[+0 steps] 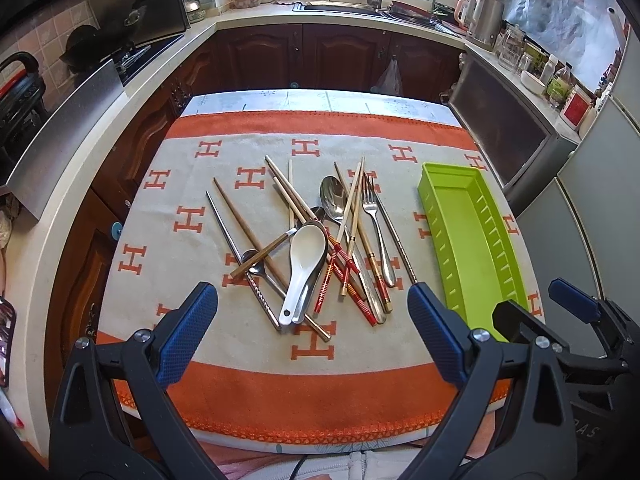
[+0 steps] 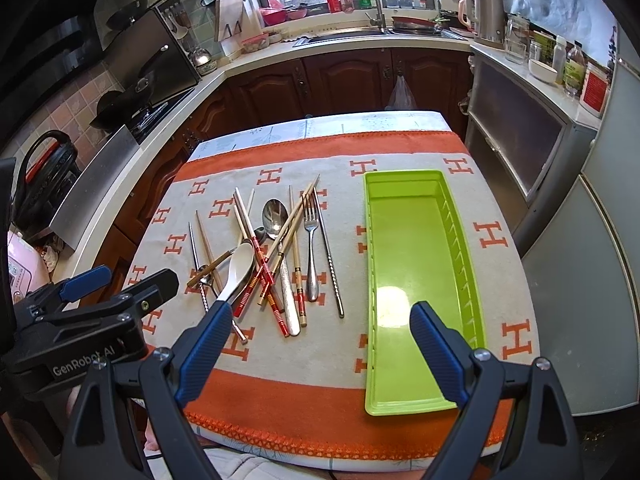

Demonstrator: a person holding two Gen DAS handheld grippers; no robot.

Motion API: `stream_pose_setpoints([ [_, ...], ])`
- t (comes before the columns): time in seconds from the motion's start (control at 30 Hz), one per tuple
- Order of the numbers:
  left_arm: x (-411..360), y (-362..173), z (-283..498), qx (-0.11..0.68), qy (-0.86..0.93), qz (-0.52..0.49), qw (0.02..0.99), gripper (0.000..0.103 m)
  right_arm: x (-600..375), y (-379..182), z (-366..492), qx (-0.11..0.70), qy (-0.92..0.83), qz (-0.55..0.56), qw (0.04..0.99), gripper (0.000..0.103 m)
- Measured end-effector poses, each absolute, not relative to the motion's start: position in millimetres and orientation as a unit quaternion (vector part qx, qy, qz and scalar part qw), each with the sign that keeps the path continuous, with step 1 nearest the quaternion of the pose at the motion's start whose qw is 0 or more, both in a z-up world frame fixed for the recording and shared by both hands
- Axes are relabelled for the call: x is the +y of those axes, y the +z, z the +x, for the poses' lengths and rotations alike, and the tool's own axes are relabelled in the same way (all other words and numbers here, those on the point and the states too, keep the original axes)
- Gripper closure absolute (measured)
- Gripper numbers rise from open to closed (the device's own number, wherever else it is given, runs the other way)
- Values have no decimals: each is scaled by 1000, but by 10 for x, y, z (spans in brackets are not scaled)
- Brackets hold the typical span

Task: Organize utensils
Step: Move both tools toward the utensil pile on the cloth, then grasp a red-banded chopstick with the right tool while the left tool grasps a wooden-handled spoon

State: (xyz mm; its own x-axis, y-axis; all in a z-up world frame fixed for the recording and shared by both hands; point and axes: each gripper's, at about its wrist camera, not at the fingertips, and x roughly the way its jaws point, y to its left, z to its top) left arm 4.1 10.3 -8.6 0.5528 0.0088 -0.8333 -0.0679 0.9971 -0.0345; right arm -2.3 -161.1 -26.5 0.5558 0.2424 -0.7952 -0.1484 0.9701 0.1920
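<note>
Both claws hang above the near edge of the orange-and-cream patterned cloth [image 1: 256, 364], each spread wide and holding nothing. The left gripper [image 1: 312, 308] sits over the tangled heap of utensils: a white ceramic soup spoon [image 1: 304, 264], a steel fork [image 1: 374, 220], a large steel spoon [image 1: 334, 198] and wooden chopsticks [image 1: 352, 204]. The right gripper [image 2: 322, 330] hovers at the near end of the long lime-green plastic tray [image 2: 404, 240], which lies just right of the heap, nothing in it.
</note>
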Motion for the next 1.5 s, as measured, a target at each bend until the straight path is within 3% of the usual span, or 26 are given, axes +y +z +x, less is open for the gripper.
stream_pose_setpoints([
  [0.57,167,-142,94,486,15,-39,873,9,-1539,-229,66,463,118,41,877,12],
  [0.97,692,-41,351,472,38,-58,879,10,-1346,-141,396,462,136,20,876,14],
  [1.23,1276,152,493,456,25,-109,883,9,-1138,-177,797,476,158,21,865,33],
  [1.5,1614,-58,743,471,39,-124,872,10,-860,-486,1259,518,190,34,833,49],
])
